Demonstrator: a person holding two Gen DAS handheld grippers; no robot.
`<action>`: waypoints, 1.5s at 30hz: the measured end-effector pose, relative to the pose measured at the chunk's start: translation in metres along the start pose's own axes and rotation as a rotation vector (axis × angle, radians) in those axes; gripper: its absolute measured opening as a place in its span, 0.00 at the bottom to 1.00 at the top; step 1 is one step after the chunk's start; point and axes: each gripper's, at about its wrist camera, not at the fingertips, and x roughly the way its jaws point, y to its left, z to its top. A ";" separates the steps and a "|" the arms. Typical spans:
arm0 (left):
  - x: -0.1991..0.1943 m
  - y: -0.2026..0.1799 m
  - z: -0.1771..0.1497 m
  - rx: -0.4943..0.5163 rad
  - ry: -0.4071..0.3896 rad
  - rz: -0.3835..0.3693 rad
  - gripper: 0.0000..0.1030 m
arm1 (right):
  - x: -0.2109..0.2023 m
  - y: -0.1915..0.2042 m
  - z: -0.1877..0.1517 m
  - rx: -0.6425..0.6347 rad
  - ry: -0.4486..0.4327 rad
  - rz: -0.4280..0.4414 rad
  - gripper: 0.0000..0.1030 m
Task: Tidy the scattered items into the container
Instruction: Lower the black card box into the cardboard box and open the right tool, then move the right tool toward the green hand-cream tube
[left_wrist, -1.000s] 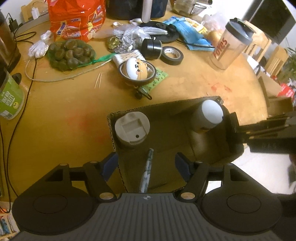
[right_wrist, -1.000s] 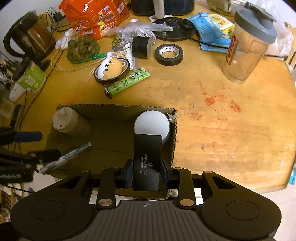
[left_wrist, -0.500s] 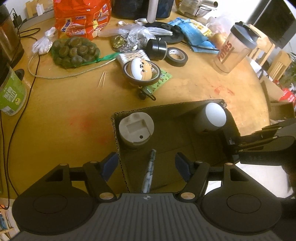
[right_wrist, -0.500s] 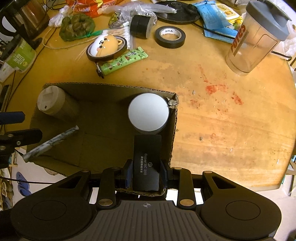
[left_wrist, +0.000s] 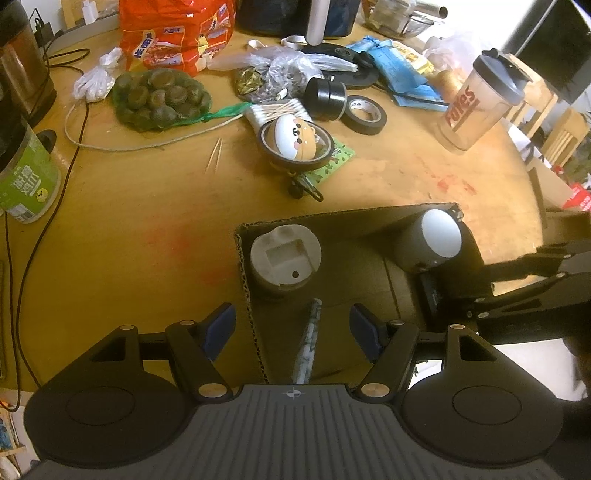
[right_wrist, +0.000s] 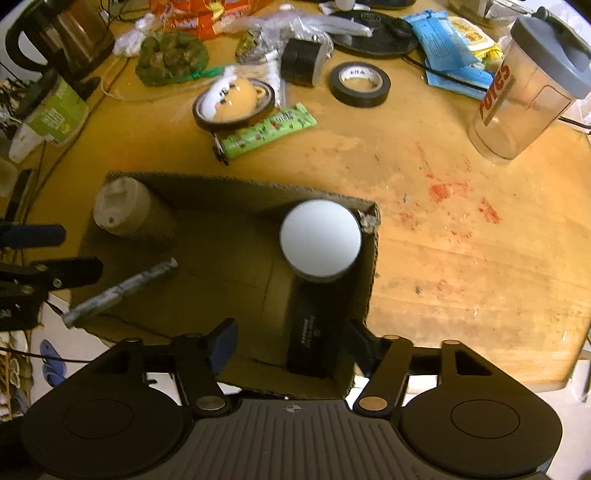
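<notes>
- Here, the cardboard box (right_wrist: 371, 280) sits at the near edge of the wooden surface (right_wrist: 461, 258), its open top filling the middle of both wrist views.
- The right gripper (right_wrist: 291, 341) is spread wide above the box's near right corner; between its fingers, untouched, a black rectangular device (right_wrist: 314, 328) lies inside the box along the right wall.
- At 12 o'clock from that device, a white-lidded jar (right_wrist: 319, 238) stands in the box's far right corner.
- A tan lidded cup (right_wrist: 120, 210) stands upright in the far left corner, at about 10 o'clock in the right wrist view.
- A grey marbled pen (right_wrist: 120, 291) leans on the box's left side, one end over the rim toward the left gripper (left_wrist: 293, 328).
- The left gripper is also spread apart, grasping nothing; the pen lies between its fingers without touching either.
- Outside the box, at 12 o'clock, several items lie on the surface: a green snack wrapper (right_wrist: 267, 133), a tape ring holding a round cartoon-face toy (right_wrist: 234, 98), a black tape roll (right_wrist: 360, 84) and a black canister (right_wrist: 303, 61).
- A clear shaker bottle (right_wrist: 532, 86) with a grey lid stands at 2 o'clock, well apart from the box.
- A net bag of dark round items (left_wrist: 160, 98) lies at 11 o'clock in the left wrist view.
</notes>
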 end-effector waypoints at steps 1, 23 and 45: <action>0.000 0.000 0.000 0.001 -0.003 0.000 0.66 | -0.001 0.000 0.001 0.001 -0.009 0.006 0.77; -0.003 -0.002 0.005 -0.011 -0.009 0.010 0.66 | -0.005 -0.013 0.026 0.049 -0.093 -0.034 0.96; -0.009 -0.001 0.014 -0.099 -0.011 0.058 0.66 | 0.044 -0.035 0.126 0.021 -0.077 -0.045 0.95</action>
